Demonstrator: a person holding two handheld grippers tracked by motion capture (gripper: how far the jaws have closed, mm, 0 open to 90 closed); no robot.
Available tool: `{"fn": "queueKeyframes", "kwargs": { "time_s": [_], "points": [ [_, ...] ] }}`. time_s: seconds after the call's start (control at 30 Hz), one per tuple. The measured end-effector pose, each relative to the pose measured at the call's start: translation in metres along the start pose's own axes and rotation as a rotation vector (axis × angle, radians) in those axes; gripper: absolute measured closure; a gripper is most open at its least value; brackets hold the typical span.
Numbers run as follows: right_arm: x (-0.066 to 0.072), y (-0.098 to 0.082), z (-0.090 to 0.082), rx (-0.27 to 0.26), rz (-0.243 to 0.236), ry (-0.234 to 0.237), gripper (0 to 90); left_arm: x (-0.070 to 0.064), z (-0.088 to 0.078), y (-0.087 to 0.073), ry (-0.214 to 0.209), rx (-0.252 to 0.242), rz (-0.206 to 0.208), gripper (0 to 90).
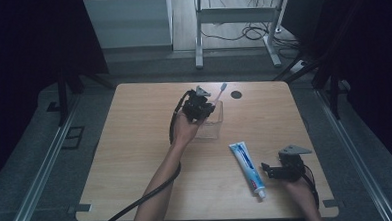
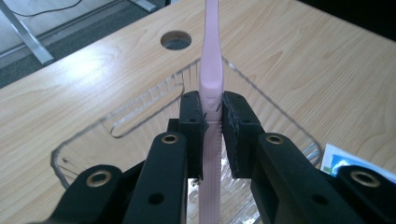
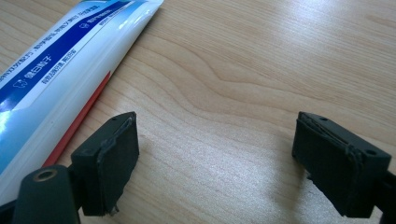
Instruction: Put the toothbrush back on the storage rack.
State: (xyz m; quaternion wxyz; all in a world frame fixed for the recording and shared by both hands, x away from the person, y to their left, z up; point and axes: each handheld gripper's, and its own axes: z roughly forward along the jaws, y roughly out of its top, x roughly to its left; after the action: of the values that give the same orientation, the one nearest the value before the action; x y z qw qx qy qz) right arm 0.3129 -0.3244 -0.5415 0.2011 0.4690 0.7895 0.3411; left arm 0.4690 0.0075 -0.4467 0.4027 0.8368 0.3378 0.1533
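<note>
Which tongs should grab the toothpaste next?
Right. The right tongs are open and empty, right beside the toothpaste tube on the table. The left tongs are shut on the pink toothbrush over the clear container.

A toothbrush [image 2: 211, 74] stands over a clear bin [image 2: 261, 100] at mid-table [image 1: 135, 143]; a toothpaste tube [image 1: 247, 166] lies right, nearer the person.

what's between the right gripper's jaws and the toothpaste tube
Nothing: bare wooden table. In the right gripper view the right gripper stands open beside the toothpaste tube, its near jaw just short of the tube.
</note>
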Motion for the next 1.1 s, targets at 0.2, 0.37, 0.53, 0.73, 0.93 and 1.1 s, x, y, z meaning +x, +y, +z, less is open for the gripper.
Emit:
{"fn": "queueKeyframes", "kwargs": {
  "time_s": [0.2, 0.37, 0.53, 0.73, 0.93, 1.1],
  "points": [
    [0.000, 0.000, 0.000, 0.000, -0.001, 0.000, 14.2, -0.001, 0.006, -0.005, 0.006, 0.022, 0.009, 78.7],
    [0.000, 0.000, 0.000, 0.001, -0.001, 0.000, 14.2, -0.003, 0.009, -0.006, 0.017, 0.041, 0.033, 78.4],
    [0.000, 0.000, 0.000, 0.000, -0.001, 0.000, 14.2, -0.008, 0.011, -0.005, 0.040, 0.069, 0.076, 78.1],
    [0.000, 0.000, 0.000, 0.000, 0.000, 0.000, 14.2, -0.012, 0.015, -0.005, 0.060, 0.092, 0.103, 77.8],
    [0.000, 0.000, 0.000, 0.000, -0.001, 0.000, 14.2, -0.015, 0.017, -0.004, 0.083, 0.124, 0.134, 77.5],
    [0.000, 0.000, 0.000, 0.001, -0.003, 0.002, 14.0, -0.016, 0.018, -0.004, 0.095, 0.136, 0.143, 76.7]
  ]
}}
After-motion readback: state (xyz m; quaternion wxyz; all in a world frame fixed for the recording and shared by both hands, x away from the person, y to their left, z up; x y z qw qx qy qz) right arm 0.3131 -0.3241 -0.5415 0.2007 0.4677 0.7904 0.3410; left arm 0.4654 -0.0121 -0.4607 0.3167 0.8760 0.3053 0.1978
